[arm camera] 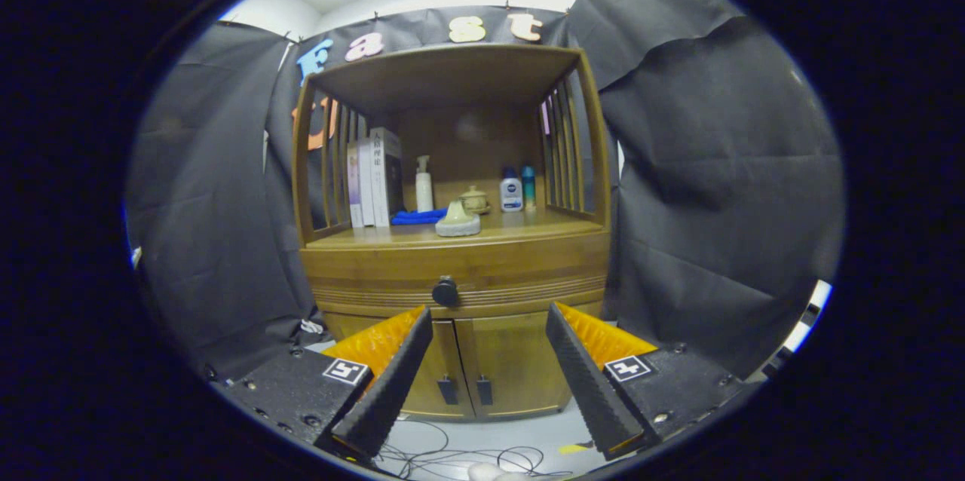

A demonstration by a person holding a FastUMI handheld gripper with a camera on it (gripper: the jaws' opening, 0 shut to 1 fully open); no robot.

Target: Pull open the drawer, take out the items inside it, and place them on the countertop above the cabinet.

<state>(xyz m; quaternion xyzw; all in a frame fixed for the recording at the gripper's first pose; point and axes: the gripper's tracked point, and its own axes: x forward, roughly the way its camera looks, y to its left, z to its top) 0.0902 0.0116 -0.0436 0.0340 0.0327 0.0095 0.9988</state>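
A wooden cabinet stands ahead of me. Its drawer [460, 281] is closed, with a round dark knob [445, 291] at the front centre. The countertop [520, 228] above the drawer holds several things. My gripper [488, 315] is open, its fingers spread wide, with nothing between them. The knob lies beyond the fingers, nearer the left fingertip [422, 319], and some way off. The drawer's inside is hidden.
On the countertop stand books [375, 178], a white pump bottle [424, 185], a blue cloth [417, 216], a pale bell-shaped piece [457, 219], a small lidded pot [475, 199] and two small bottles [518, 189]. Two lower doors [482, 368] sit beneath the drawer. Cables [460, 458] lie on the floor.
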